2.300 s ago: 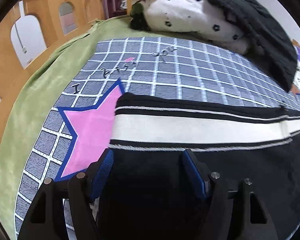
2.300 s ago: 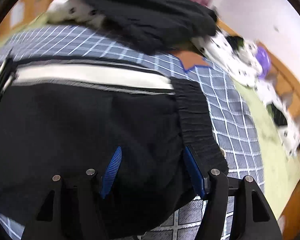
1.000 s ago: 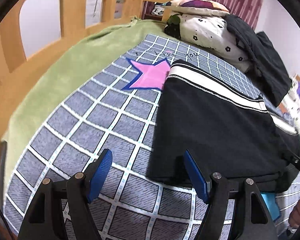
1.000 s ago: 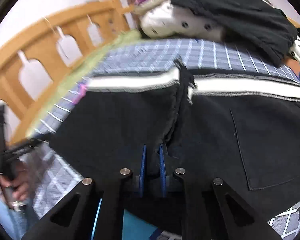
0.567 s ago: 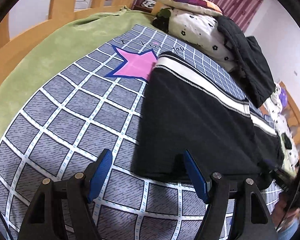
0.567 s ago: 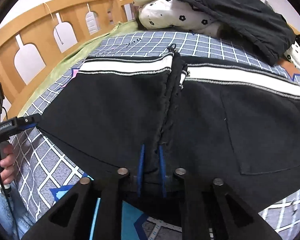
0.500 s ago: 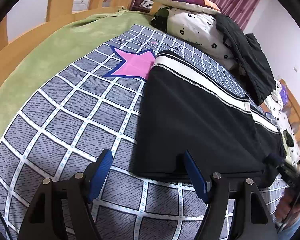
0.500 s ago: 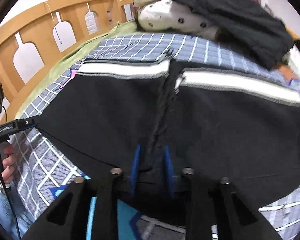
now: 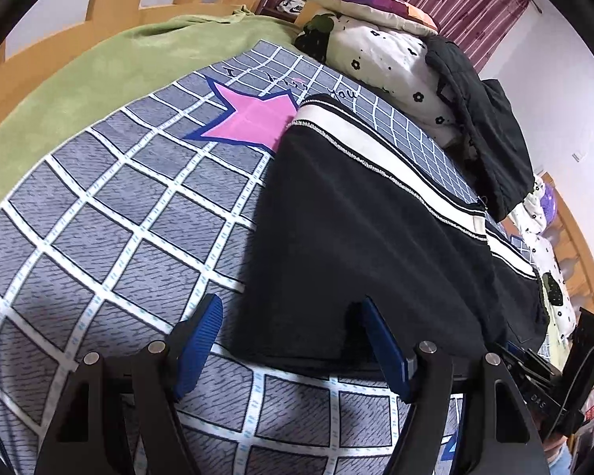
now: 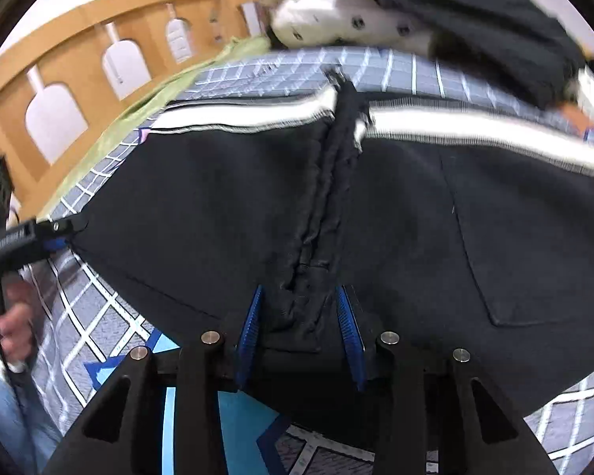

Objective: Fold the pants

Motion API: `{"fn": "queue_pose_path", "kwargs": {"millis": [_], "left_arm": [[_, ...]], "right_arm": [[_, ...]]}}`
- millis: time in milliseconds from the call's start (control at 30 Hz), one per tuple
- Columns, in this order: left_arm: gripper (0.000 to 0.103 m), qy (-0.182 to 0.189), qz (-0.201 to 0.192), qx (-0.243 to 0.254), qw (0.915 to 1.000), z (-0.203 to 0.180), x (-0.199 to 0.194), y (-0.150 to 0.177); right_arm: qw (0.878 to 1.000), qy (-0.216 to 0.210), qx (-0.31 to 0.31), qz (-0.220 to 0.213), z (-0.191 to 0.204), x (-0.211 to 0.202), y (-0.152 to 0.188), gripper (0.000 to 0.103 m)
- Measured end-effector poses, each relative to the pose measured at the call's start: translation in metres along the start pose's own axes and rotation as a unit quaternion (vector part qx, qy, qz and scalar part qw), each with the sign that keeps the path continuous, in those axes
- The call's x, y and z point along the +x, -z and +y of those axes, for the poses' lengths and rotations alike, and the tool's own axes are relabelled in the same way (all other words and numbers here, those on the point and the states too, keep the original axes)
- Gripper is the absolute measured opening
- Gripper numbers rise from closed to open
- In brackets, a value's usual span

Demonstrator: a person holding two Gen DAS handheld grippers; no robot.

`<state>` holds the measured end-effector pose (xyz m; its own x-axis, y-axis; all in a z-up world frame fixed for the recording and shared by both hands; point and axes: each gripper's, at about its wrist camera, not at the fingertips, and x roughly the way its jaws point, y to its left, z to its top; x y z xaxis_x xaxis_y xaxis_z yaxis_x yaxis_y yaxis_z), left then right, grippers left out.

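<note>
Black pants [image 9: 360,233] with a white side stripe lie folded on the checked blanket; they also show in the right wrist view [image 10: 396,213]. My left gripper [image 9: 289,328] is open, its blue pads on either side of the pants' near left corner, just above the blanket. My right gripper [image 10: 299,308] is open part way, its pads either side of the bunched waistband [image 10: 320,237] at the near edge. The left gripper also shows at the left of the right wrist view [image 10: 55,233], at the pants' corner.
The grey checked blanket [image 9: 99,217] with a pink star [image 9: 253,118] covers a green sheet [image 9: 99,63]. Floral bedding [image 9: 388,55] and a black jacket [image 9: 491,126] are piled at the far end. A wooden bed rail [image 10: 99,59] runs along the left.
My right gripper's jaws have spread apart from the shut grip on the waistband. The left gripper has stayed open at the pants' near corner and shifted slightly closer.
</note>
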<state>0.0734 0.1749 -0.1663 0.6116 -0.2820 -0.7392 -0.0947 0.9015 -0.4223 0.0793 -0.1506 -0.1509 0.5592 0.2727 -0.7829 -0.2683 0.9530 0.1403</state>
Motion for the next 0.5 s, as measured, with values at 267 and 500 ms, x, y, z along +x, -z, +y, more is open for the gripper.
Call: {"fn": "queue_pose_path", "kwargs": {"millis": [267,500], "left_arm": [[0.056,-0.016,-0.009,0.019,0.9996,-0.011,0.012,-0.002],[0.017,-0.05,-0.042,0.03,0.9974,-0.03,-0.01,-0.007]], "right_arm": [[0.997,0.055,-0.035,-0.029,-0.012,-0.048,-0.02,0.045],[0.987,0.133,-0.062,-0.067,-0.062,-0.07,-0.03,0.045]]}}
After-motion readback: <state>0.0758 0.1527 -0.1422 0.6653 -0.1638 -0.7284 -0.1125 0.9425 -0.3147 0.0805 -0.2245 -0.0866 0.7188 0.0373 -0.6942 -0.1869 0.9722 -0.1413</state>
